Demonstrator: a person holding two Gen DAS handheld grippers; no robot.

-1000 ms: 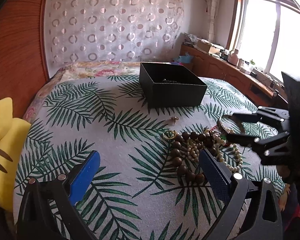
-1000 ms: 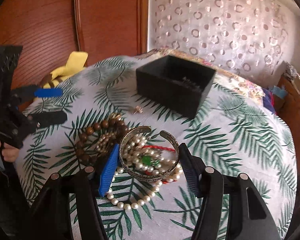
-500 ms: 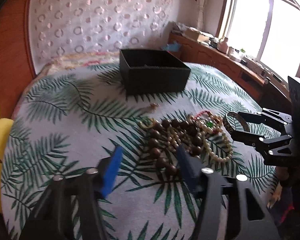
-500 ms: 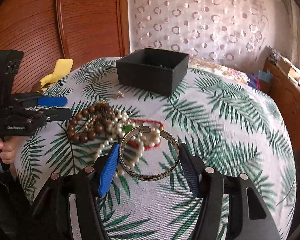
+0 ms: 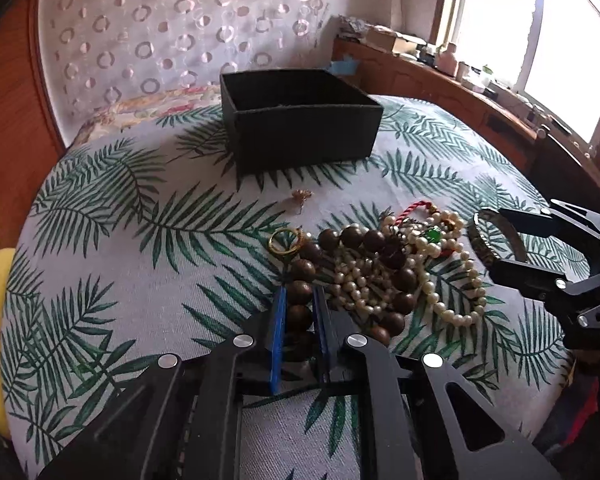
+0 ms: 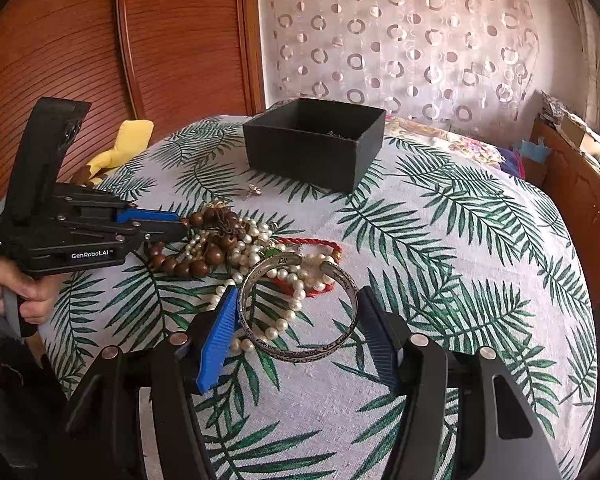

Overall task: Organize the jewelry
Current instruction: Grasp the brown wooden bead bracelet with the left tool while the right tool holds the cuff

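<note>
My left gripper (image 5: 299,300) is shut on the brown wooden bead bracelet (image 5: 364,240), pinching a bead (image 5: 299,314) at the near end of the jewelry pile. My right gripper (image 6: 298,300) is shut on a silver cuff bangle (image 6: 296,354) and holds it just above the cloth, right of the pile; the bangle also shows in the left wrist view (image 5: 480,240). The pile holds a pearl necklace (image 5: 452,304), a red cord (image 6: 320,243), a green stone (image 5: 433,235) and a gold ring (image 5: 286,240). An open black box (image 5: 300,136) stands behind it.
A small gold earring (image 5: 301,196) lies between the pile and the box. The leaf-print cloth (image 5: 120,240) covers a rounded surface. A yellow plush (image 6: 120,148) lies at the left edge. A wooden panel stands on the left, a sideboard on the right.
My left gripper moved forward to the pile and closed on a wooden bead. My right gripper kept hold of the bangle and drew it back right, away from the pile.
</note>
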